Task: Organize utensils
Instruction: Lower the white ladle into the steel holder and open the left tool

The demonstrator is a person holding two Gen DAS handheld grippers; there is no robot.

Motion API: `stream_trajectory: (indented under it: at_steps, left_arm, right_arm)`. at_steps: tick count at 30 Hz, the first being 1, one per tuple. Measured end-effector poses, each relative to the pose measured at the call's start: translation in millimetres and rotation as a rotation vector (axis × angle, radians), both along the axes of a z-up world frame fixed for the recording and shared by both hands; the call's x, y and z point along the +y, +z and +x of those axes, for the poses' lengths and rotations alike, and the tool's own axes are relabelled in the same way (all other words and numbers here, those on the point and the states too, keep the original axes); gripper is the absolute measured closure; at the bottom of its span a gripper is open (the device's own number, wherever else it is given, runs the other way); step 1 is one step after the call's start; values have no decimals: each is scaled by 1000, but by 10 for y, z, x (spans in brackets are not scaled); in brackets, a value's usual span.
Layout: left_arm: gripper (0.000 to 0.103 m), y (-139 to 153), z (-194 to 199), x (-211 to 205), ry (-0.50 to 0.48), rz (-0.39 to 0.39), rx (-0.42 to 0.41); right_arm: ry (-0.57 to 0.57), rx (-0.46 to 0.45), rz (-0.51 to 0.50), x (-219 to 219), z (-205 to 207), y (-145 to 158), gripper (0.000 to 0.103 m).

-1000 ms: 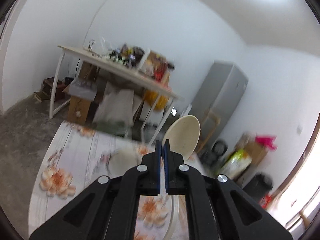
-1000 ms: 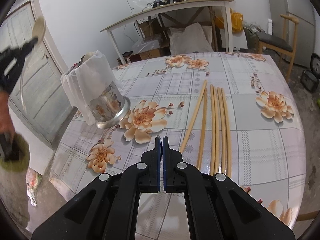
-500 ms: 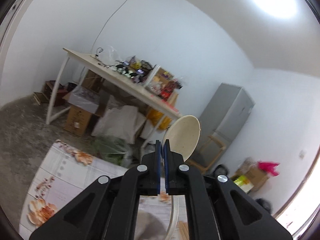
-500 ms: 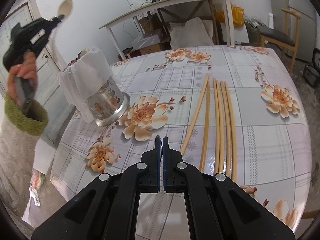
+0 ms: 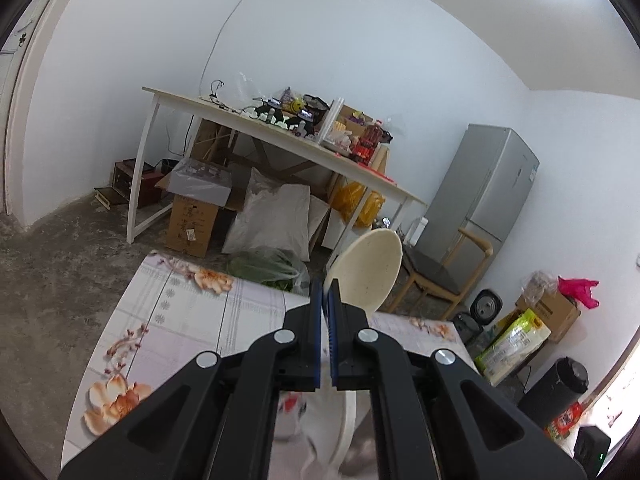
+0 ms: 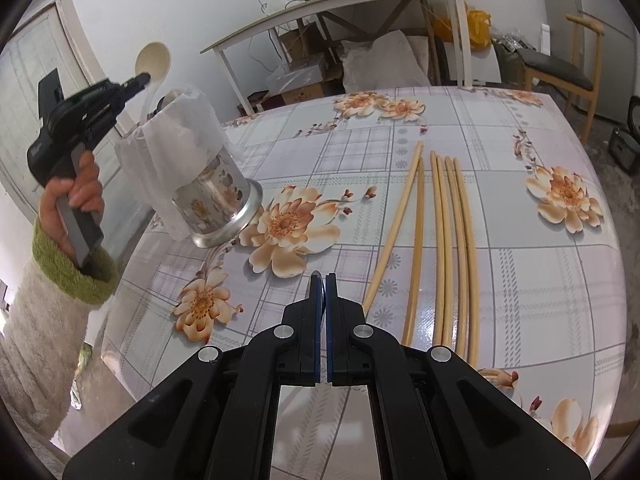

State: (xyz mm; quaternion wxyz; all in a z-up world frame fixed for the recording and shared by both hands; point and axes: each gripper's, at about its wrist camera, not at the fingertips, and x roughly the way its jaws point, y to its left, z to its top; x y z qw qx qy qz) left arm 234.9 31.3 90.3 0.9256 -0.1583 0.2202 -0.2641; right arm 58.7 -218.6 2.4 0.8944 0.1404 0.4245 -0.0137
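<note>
Left wrist view — cream spoon (image 5: pixel 370 268) (speckled bowl, upright).

On the table (image 6: pixel 500 280), the holder (image 6: pixel 216 200) stands left of the chopsticks (image 6: pixel 440 240), seemingly apart.

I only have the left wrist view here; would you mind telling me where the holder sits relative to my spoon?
Observer: The holder stands on the table right below the spoon, which the left gripper is shut on.
Operator: Thank you. Is anything covering it?
Observer: Yes, a white cloth drapes over its top.
Operator: And what's left to sort?
Observer: Six chopsticks lie on the table, ahead of the shut, empty right gripper.
</note>
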Motion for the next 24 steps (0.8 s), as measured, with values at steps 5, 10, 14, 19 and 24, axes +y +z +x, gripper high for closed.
stream_trajectory:
  at_steps: [5,10,14,19,24]
  left_arm:
    - [100,-94,-197,39,-13,36,14]
    - [87,-142,-312,113,-18,54,51]
    - [63,-166,-378,142,-30,57,79]
    - [49,-170,-570,183,-30,51,69]
    - [39,-131,-777,214,-33,55,35]
  right_arm:
    - [6,-1,-2,23,-13,23,103]
    - [5,-5,-6,36,-34,47,103]
    - [6,-10,-7,48,-48,67,103]
    - [-2,-18,-10,56,-73,101,103]
    - [-6,-25,-22,63,-80,142,102]
